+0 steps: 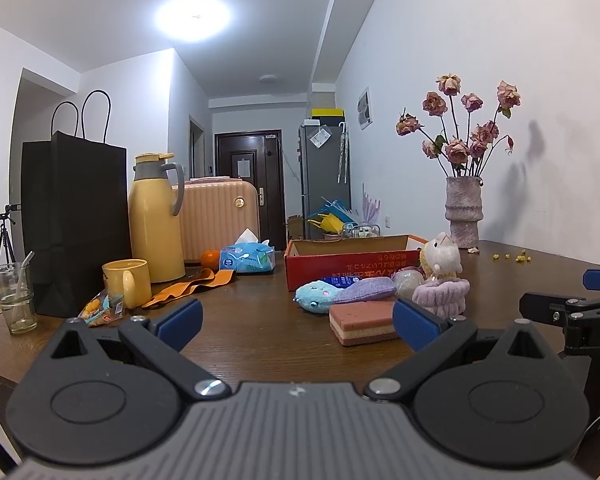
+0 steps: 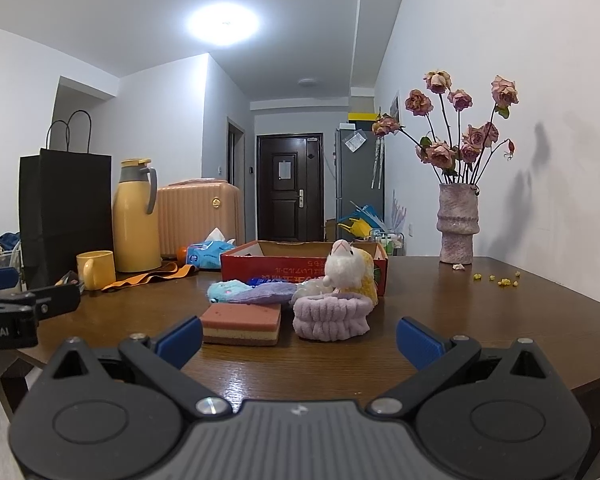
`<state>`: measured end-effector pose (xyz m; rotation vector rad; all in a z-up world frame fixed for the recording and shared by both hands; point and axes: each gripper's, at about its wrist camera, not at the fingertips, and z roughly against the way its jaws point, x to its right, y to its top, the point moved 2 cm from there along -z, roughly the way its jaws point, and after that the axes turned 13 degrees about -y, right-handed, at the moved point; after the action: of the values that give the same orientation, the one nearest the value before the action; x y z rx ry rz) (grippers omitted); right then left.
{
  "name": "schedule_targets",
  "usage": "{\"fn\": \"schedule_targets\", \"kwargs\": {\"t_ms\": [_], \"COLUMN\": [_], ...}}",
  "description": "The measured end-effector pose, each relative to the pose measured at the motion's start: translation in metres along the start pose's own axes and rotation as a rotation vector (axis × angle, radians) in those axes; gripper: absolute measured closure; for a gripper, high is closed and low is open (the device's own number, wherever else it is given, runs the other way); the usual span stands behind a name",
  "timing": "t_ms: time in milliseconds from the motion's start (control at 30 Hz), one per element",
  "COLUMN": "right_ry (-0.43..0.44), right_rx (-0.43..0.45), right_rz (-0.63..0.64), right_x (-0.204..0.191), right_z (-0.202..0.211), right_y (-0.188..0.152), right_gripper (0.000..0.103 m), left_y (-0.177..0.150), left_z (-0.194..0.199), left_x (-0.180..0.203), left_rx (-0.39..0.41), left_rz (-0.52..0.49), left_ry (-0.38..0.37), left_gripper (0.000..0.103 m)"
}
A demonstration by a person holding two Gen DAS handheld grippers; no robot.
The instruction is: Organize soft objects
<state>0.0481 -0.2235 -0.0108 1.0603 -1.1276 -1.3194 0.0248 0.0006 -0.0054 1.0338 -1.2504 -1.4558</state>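
The soft things lie in a loose group on the brown wooden worktop [image 2: 480, 300], just in front of the red cardboard box with an open top [image 2: 276, 266]. Nearest to the grippers is the layered sponge block in pink, cream and brown [image 2: 242, 323]. Just beside it sits the lilac fluffy fabric band [image 2: 331, 317], and behind that band a white and yellow plush animal [image 2: 346, 270] leans against the box wall. A flat purple knitted cloth [image 2: 266, 293] lies over a light blue plush toy [image 2: 226, 290].

I judge that the box is the place where these things should go, because it stands open and close behind them, and none of them seems to be inside it yet.

The right gripper [image 2: 299, 340] faces the sponge and the band, its blue fingers wide apart and holding nothing. The left gripper [image 1: 298, 319] is the same, spread open and empty, with the sponge close to its right finger. Both hover low over the worktop, probably to reach a first thing.
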Motion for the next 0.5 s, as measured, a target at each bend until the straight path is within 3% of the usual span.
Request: {"fn": "schedule_targets", "kwargs": {"t_ms": [200, 400, 500], "right_ry": [-0.004, 0.037, 0.087], "right_rx": [0.009, 0.025, -0.01], "right_rz": [0.006, -0.083, -0.163], "right_x": [0.001, 0.005, 0.005], "right_z": [-0.002, -0.04, -0.079], "right_y": [0.001, 0.011, 0.013], "right_gripper": [0.0, 0.0, 0.0], "left_y": [0.001, 0.006, 0.005], "left_z": [-0.006, -0.058, -0.105], "left_x": [-0.003, -0.017, -0.026], "left_rx": [0.0, -0.014, -0.118], "left_rz": [0.02, 0.009, 0.036], "left_ry": [-0.006, -0.018, -0.065], "left_gripper": [0.0, 0.0, 0.0]}}
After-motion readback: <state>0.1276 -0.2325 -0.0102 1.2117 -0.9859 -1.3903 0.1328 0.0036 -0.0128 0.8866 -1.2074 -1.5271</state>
